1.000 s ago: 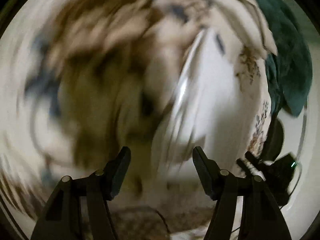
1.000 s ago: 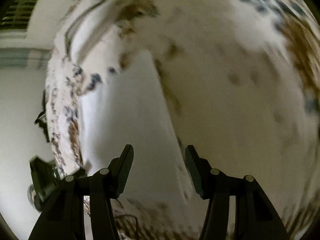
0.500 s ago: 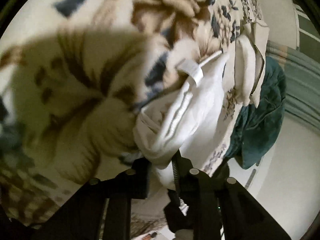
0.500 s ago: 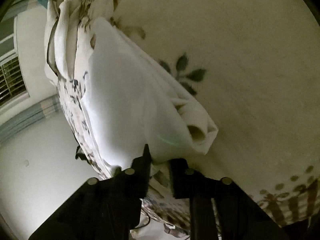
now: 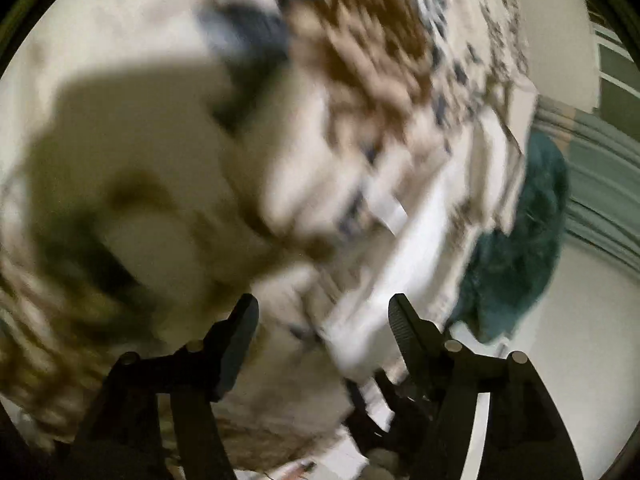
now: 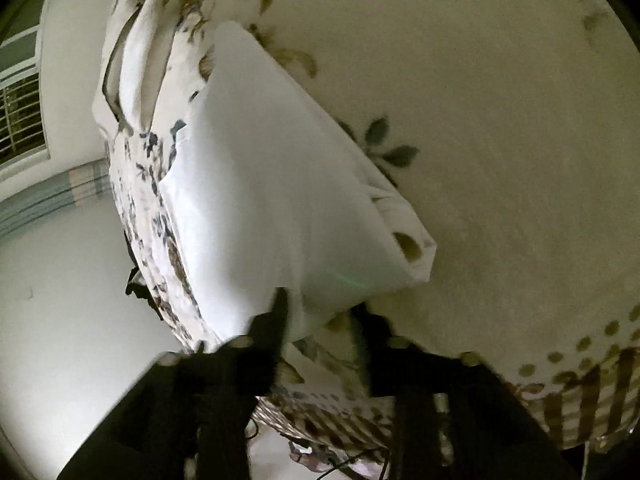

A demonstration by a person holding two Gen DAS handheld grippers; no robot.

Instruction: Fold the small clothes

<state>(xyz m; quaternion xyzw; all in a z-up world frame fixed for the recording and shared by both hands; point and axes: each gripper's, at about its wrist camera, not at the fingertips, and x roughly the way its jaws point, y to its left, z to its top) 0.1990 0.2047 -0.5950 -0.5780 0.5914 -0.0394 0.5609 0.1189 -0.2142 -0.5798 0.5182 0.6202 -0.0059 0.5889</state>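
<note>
A folded white garment (image 6: 280, 184) lies on the flower-print bedsheet (image 6: 500, 120), near the bed's edge. My right gripper (image 6: 324, 316) sits at the garment's near corner. Its jaws are opening, and the cloth corner lies loose between them. The left wrist view is smeared by motion. There the white garment (image 5: 404, 264) runs down to my left gripper (image 5: 322, 320). Those jaws are opening too and stand wide, with the garment's end next to the right finger (image 5: 400, 320), not pinched.
A stack of folded cream clothes (image 6: 136, 52) lies at the far end of the bed edge. A teal cloth (image 5: 520, 240) hangs beyond it. Pale floor (image 6: 60, 300) lies below the bed edge, and a window (image 6: 20, 112) is at the far left.
Half a second ago both grippers were shut on the white garment's edge. Now both have let go and their jaws stand apart. The left gripper has rolled and moved.
</note>
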